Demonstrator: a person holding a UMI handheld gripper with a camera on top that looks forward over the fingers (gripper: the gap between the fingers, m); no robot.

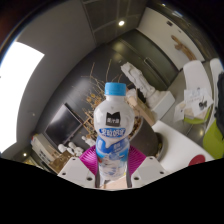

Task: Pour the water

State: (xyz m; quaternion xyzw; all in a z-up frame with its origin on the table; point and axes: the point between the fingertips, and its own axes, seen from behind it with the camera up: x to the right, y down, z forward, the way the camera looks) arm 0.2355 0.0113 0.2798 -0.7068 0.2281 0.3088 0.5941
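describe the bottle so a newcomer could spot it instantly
Start at the gripper low in the view: its two pale fingers with pink pads close on the bottle's lower body. The bottle stands upright between them, tilted room behind. It is white with a light blue cap and a blue label, unlike anything nearby.

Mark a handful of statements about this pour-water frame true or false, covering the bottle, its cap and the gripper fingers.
1. The bottle stands between the fingers of the gripper. True.
2. The bottle's cap has been removed. False: a light blue cap sits on top of the bottle.
3. The bottle lies flat on its side. False: it points upward, roughly upright in the gripper view.
4. The bottle has a blue and white label. True.
5. Water is streaming out of the bottle. False: no water is visible leaving it, and the cap is on.
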